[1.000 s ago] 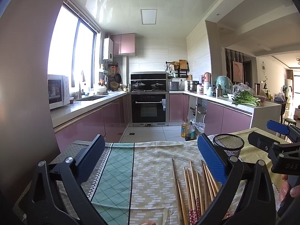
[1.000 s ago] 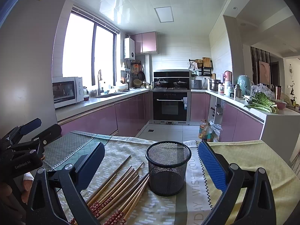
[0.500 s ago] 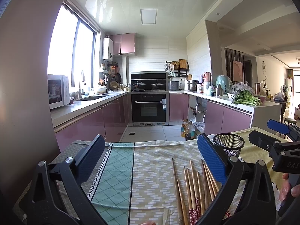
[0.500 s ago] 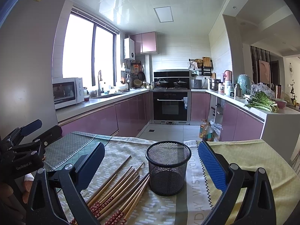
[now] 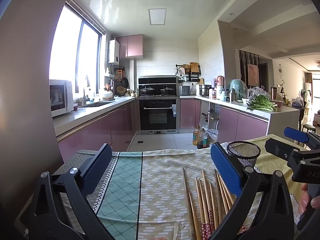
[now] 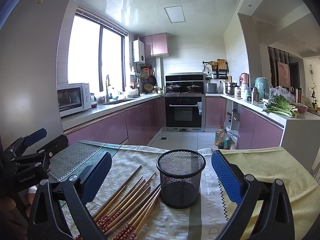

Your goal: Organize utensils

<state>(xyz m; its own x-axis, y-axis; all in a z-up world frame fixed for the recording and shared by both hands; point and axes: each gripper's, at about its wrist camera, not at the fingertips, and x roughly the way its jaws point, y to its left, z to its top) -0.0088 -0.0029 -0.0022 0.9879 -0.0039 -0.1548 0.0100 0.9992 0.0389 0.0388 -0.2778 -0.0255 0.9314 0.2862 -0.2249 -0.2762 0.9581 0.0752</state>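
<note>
Chopsticks (image 6: 128,204) beside mesh cup (image 6: 181,180) (jaws apart).

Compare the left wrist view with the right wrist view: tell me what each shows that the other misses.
Only the left wrist view shows the person's hand gripping the right gripper's handle, and the bright room beyond the counter at far right.

Only the right wrist view shows the lettering printed on the tablecloth, and down into the mesh cup, which looks empty.

Both show the chopsticks lying loose on the tablecloth beside the upright cup, the left gripper and right gripper open, and the kitchen behind.
</note>
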